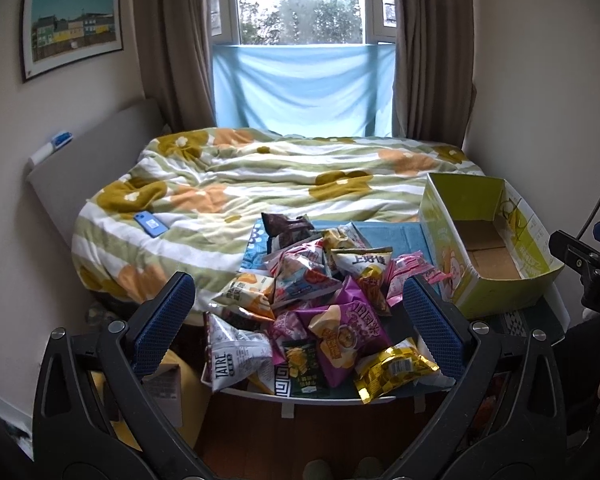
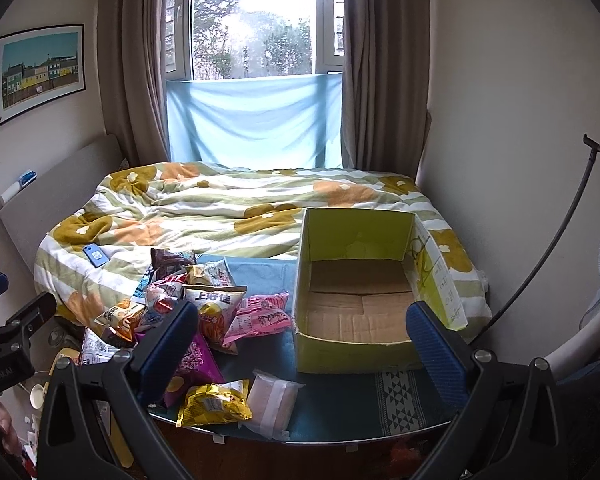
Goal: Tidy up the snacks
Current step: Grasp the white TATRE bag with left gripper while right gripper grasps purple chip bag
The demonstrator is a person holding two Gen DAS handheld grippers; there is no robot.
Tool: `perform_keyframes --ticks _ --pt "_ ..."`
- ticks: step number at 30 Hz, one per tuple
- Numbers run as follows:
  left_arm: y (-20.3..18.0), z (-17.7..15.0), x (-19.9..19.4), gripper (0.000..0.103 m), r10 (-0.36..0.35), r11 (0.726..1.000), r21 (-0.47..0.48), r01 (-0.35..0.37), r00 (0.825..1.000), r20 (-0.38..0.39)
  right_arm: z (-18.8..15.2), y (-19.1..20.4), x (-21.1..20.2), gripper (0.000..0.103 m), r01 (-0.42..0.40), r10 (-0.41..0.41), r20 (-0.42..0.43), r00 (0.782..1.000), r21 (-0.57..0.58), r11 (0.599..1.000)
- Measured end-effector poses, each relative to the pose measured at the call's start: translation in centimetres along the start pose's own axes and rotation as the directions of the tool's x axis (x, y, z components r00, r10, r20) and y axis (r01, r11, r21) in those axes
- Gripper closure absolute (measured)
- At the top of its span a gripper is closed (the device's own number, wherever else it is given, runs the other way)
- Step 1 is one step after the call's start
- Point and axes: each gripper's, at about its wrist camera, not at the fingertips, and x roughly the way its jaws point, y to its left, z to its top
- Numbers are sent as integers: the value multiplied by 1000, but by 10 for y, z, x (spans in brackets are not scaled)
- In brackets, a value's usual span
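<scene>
- The green cardboard box [image 2: 356, 280] sits on the table [image 2: 340, 408] with nothing inside.
- The snack pile [image 1: 312, 304] lies just beside it; one bag [image 1: 236, 360] says "TAIRE".
- Left gripper [image 1: 300, 320] and right gripper [image 2: 300, 352] are both spread wide, holding nothing.

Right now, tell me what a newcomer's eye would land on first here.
A bright heap of snack bags is piled on the left of the small table. To its right stands an open, empty cardboard box. Behind them spreads a flowered blanket on the bed under the window.
</scene>
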Motion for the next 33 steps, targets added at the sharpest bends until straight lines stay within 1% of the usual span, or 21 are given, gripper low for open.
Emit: perform_keyframes --ticks 2,5,9,13,16,19,21,23,24,27,30,32,33 --pt "8 -11 9 0 13 1000 3 -13 1000 -19 -5 3 10 0 -43 43 -11 999 -11 999" --pt "25 -26 29 0 -3 1000 7 3 998 -68 -15 12 29 0 -102 101 -38 994 -24 994" --pt "51 -39 61 0 -26 999 31 30 992 -120 -29 32 55 0 -151 148 -84 985 -33 988" --pt "81 -53 98 0 -61 997 23 67 981 -186 -44 58 83 0 -182 176 -137 975 -33 983" --pt "99 -66 125 0 -92 995 6 97 966 -242 -55 77 105 0 -202 192 -181 965 -40 978" --pt "114 -78 149 0 -146 989 -33 143 945 -292 -65 96 129 0 -229 213 -234 949 -42 973" --pt "120 -85 165 0 -201 980 -63 191 924 -324 -72 107 145 0 -249 230 -270 935 -37 968" --pt "120 -92 179 0 -232 973 -77 219 904 -359 -79 119 163 0 -278 252 -309 917 -43 960" --pt "120 -95 184 0 -243 970 -78 231 895 -373 -83 123 170 0 -289 259 -326 909 -48 956" --pt "115 -100 198 0 -261 964 -63 258 881 -394 -90 134 187 0 -307 266 -365 892 -60 950" --pt "111 -103 211 1 -278 958 -54 282 864 -419 -94 139 203 0 -313 263 -393 881 -66 948" --pt "110 -106 219 5 -276 957 -43 286 856 -438 -96 140 214 0 -320 267 -416 869 -62 945" --pt "109 -107 222 9 -277 956 -41 290 851 -446 -97 141 220 0 -320 263 -429 864 -65 945"
